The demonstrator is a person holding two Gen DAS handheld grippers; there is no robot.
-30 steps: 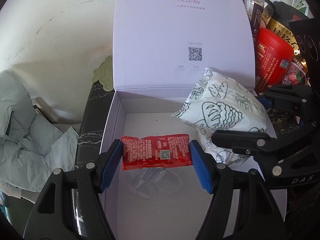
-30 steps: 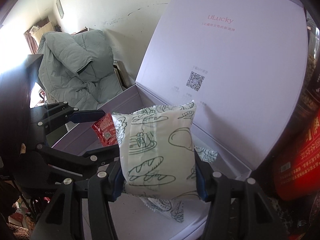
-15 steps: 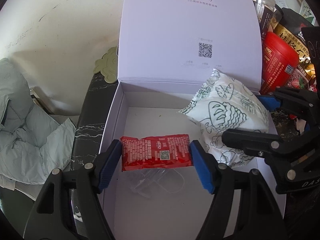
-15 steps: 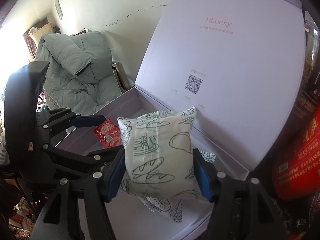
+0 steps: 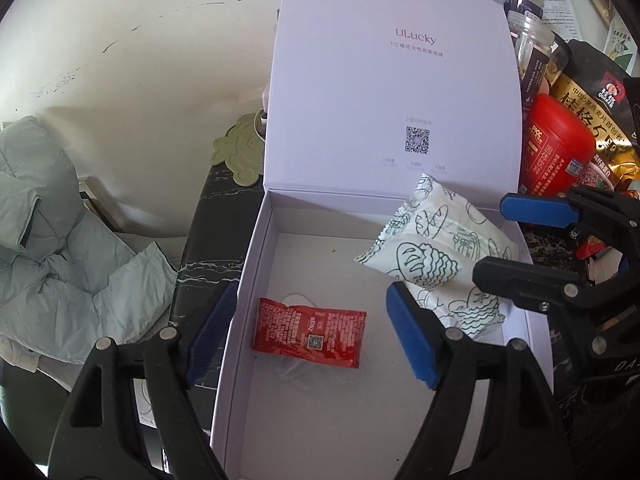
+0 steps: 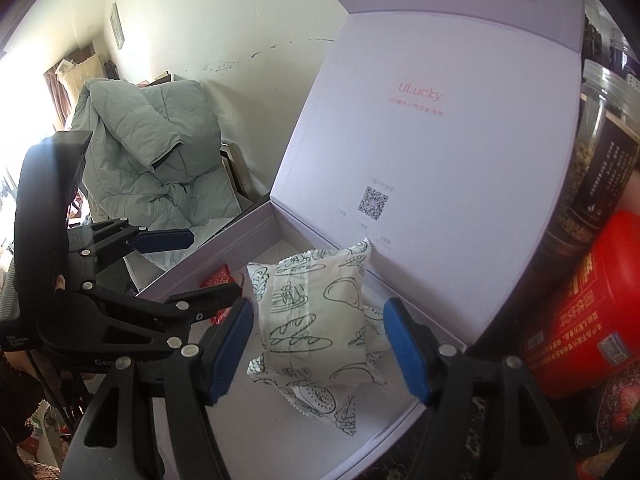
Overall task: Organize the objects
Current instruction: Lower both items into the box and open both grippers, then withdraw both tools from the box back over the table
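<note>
Item: white hinged cardboard box on the dark marble tabletop.
- Red foil sachet: on the box floor by the left wall, released.
- Pale green printed pastry packets: stacked by the right wall, released.
- Left gripper and right gripper: fingers just spread, holding nothing.
- Risk: the top packet may slide off; a finger may snag it.

lower bread-print packet mostly covered, red canister cropped

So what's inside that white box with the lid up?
Inside the white box: a red sachet lying on a clear plastic wrapper, and two bread-print packets stacked at the right. What lies beneath the packets is covered.
</note>
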